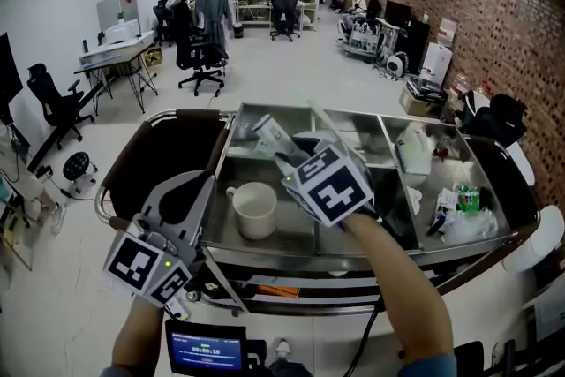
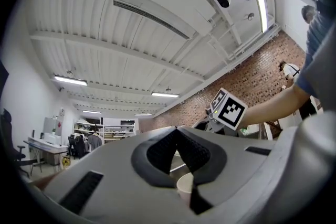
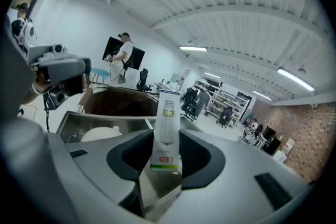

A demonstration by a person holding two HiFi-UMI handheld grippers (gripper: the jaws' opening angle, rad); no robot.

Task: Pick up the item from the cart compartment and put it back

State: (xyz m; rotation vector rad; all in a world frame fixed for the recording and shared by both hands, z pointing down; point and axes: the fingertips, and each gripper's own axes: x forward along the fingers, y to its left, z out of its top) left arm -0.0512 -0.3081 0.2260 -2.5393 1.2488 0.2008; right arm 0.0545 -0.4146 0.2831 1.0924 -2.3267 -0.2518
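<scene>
My right gripper (image 1: 287, 156) is shut on a slim white LED bulb box (image 1: 269, 134), held raised over the cart's middle steel compartment (image 1: 291, 236). In the right gripper view the box (image 3: 167, 128) stands upright between the pads of the gripper (image 3: 167, 145). A white cup (image 1: 254, 207) stands in that compartment, below and left of the box. My left gripper (image 1: 205, 179) hovers at the cart's front left corner. Its jaws are shut with nothing in them (image 2: 176, 131), and the cup (image 2: 185, 186) shows just beyond them.
The cart's left compartment (image 1: 168, 154) is dark and deep. The right compartment holds a white jug (image 1: 411, 150), a green-labelled bottle (image 1: 468, 197) and plastic wrapping. A small screen (image 1: 206, 353) sits below the cart's front rail (image 1: 291, 282). Office chairs and desks stand beyond.
</scene>
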